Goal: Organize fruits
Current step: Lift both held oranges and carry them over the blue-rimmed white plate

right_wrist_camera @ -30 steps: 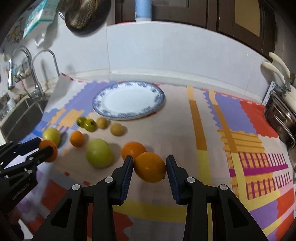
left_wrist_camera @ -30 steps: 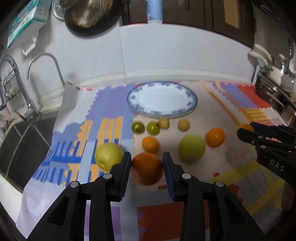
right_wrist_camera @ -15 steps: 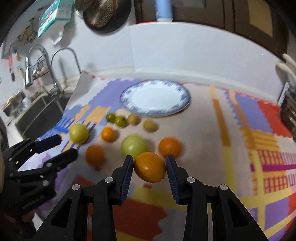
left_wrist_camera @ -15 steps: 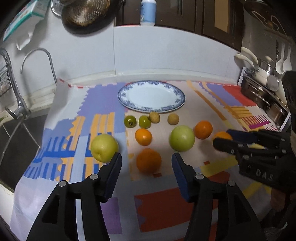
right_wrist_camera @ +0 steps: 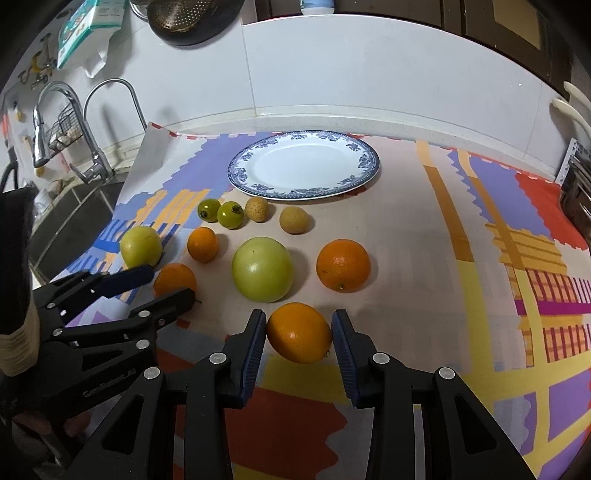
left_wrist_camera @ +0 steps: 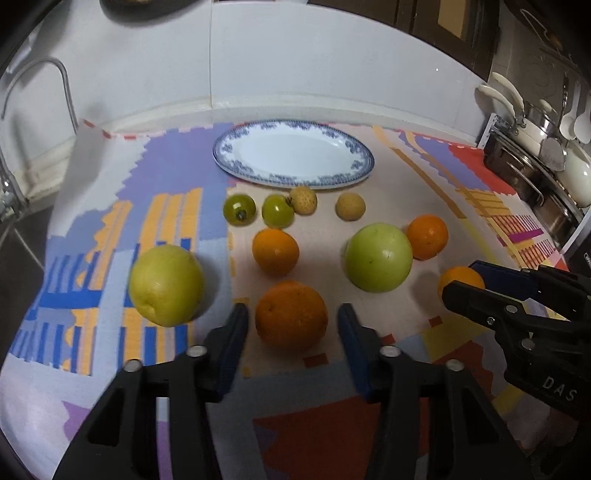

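Left gripper [left_wrist_camera: 291, 319] jaws have just been closing around a dimpled round orange [left_wrist_camera: 291, 314] on the patterned mat [left_wrist_camera: 406, 177], pads not touching it. Right gripper [right_wrist_camera: 298, 332] is clamped on a smooth oval orange [right_wrist_camera: 299, 332], just above the mat.

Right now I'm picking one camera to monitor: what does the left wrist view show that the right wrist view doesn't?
Only the left wrist view: the white spoons hanging at far right. Only the right wrist view: the wire basket by the tap, the teal box on the wall and a sleeve. Both: the blue-rimmed plate, the patterned mat and the large green fruit among the oranges.
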### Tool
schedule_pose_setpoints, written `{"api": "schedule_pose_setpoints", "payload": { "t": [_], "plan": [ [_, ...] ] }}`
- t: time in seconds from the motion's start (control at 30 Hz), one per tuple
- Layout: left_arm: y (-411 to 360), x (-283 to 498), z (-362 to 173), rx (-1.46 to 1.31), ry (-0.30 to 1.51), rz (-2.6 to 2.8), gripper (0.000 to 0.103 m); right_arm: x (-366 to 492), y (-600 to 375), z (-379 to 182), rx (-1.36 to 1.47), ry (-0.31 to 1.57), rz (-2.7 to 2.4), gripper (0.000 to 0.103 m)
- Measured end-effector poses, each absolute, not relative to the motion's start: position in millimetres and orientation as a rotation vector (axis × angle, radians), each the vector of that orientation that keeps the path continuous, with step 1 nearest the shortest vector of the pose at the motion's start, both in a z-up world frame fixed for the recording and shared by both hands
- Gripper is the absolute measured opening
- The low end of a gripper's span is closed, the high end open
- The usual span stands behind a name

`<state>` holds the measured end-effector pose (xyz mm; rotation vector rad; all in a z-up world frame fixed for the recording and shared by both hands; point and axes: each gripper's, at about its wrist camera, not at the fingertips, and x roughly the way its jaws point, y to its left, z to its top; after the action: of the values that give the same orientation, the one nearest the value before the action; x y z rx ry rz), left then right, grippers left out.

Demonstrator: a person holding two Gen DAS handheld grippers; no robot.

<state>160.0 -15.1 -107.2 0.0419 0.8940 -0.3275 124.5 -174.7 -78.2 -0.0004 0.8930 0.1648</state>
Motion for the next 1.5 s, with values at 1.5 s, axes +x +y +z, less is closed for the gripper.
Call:
{"api": "schedule_pose_setpoints", "payload": {
  "t": [1.5],
  "plan": [
    [-33.9, 271.0, -2.6, 0.165, 0.66, -0.34, 0.04, 248.6, -183.7, 10.3, -0.05, 0.669, 0.229, 0.038]
  ]
}}
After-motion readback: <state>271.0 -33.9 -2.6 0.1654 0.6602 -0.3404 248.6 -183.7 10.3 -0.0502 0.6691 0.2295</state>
